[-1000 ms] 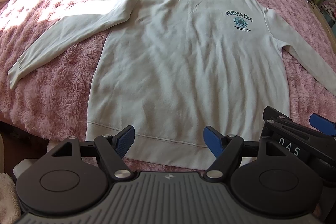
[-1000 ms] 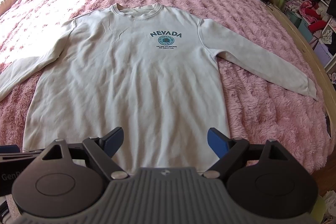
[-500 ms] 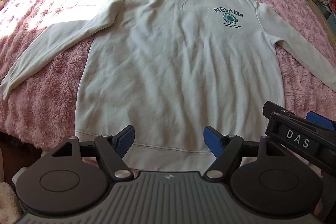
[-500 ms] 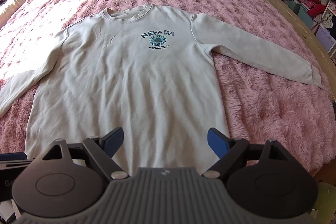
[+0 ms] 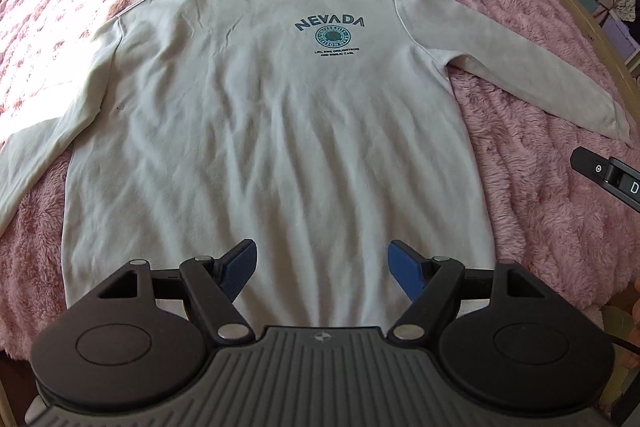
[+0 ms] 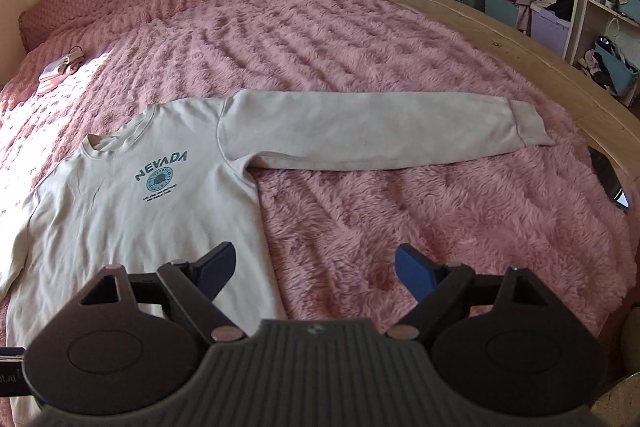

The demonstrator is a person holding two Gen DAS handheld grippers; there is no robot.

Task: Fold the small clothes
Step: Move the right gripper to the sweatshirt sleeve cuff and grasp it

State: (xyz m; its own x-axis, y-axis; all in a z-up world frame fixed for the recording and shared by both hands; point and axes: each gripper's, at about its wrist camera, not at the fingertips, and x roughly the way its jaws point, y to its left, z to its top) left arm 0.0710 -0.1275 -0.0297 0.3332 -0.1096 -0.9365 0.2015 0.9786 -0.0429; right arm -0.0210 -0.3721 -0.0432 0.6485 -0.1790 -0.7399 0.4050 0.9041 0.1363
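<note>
Right gripper (image 6: 314,267) swung toward sweatshirt (image 6: 132,211) sleeve edge.

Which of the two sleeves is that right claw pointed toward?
The sleeve on the NEVADA print's side, stretched toward the shelves. It lies ahead of the open right claw; the other sleeve runs off opposite.

- "NEVADA" in dark teal capital letters arches across the chest of the pale sweatshirt (image 5: 276,131), above a round teal seal whose ring lettering is too small to read.
- Two tiny dark lines sit under the seal; they are too blurred to read with certainty.
- A white letter "D" shows on the black body of the right gripper (image 5: 608,179) at the frame's right edge, cut off there.
- White letters ending in "t.AI" show on a black part at the lower left edge of the right wrist view.
</note>
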